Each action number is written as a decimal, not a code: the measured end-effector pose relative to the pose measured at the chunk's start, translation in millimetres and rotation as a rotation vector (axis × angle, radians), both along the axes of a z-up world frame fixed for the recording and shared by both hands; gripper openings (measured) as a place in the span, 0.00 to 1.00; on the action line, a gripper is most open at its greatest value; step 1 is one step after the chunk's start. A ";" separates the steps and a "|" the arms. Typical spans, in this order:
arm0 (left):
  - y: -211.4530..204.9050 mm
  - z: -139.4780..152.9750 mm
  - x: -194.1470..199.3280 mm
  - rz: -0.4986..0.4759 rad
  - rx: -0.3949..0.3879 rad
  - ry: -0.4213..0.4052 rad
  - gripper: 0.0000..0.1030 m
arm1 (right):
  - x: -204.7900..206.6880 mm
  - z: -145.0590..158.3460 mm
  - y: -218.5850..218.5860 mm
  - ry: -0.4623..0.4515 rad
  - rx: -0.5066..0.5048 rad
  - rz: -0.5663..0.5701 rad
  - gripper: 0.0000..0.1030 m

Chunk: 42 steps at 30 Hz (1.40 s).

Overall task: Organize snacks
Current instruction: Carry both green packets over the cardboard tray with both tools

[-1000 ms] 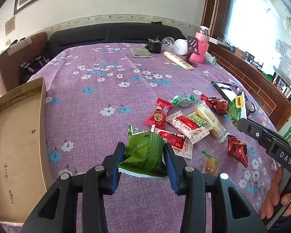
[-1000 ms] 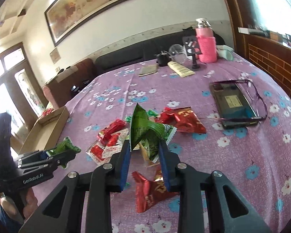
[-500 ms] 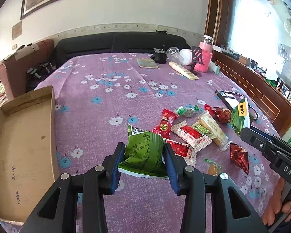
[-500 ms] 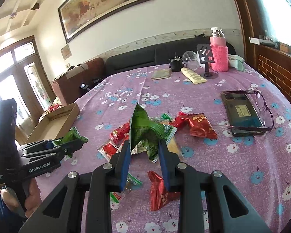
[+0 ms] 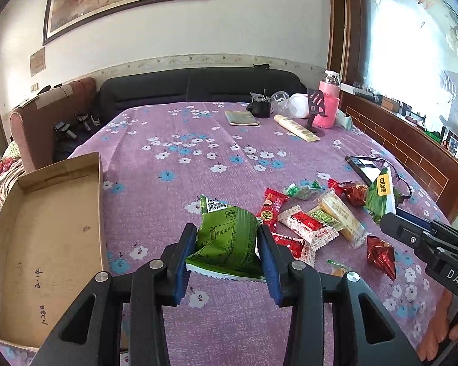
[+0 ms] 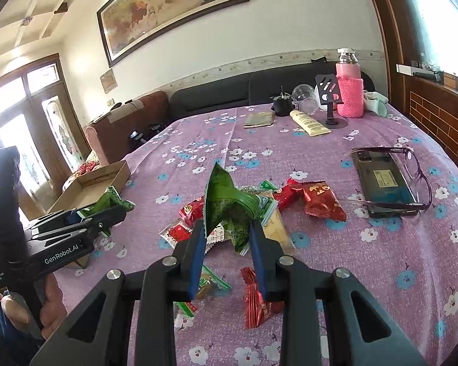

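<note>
My left gripper (image 5: 227, 244) is shut on a green snack packet (image 5: 226, 238), held just above the purple flowered cloth (image 5: 174, 164). An open cardboard box (image 5: 45, 228) lies to its left. My right gripper (image 6: 226, 228) is shut on another green packet (image 6: 229, 207), which stands upright over the snack pile. Loose snacks lie on the cloth: red-and-white packets (image 5: 305, 225), a red foil packet (image 5: 381, 253) and a red packet (image 6: 319, 199). The right wrist view also shows the left gripper (image 6: 76, 228) with its green packet (image 6: 113, 198), near the box (image 6: 97, 180).
A phone with glasses on it (image 6: 381, 183) lies right of the pile. A pink bottle (image 6: 349, 91), a phone stand, a tube, cups and a booklet stand at the far end. A dark sofa and an armchair lie beyond. A hand (image 6: 52, 299) grips the left handle.
Both views have tipped upward, so the table sits lower and more wall shows. Each gripper keeps its green packet, and the pile has not moved.
</note>
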<state>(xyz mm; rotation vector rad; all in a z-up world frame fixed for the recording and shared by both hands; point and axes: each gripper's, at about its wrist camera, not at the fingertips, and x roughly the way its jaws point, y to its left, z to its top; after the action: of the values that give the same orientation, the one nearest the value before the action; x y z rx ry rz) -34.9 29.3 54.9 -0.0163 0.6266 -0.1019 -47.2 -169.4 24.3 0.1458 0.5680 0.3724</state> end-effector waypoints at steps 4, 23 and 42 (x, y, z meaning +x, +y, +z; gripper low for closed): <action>1.1 1.4 -2.1 0.005 -0.002 -0.012 0.42 | -3.1 0.4 2.5 0.009 0.008 0.001 0.27; 16.0 6.7 -14.2 0.026 -0.045 -0.045 0.42 | -12.4 2.8 48.5 0.036 -0.016 0.099 0.27; 56.1 12.3 -26.8 0.105 -0.092 -0.077 0.42 | -19.4 10.1 106.0 0.034 -0.077 0.210 0.27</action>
<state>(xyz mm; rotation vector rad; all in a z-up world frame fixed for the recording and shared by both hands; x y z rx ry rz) -61.8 85.4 67.2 -0.1332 0.5430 -0.0294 -66.6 -63.4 34.4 0.0183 0.6321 0.5523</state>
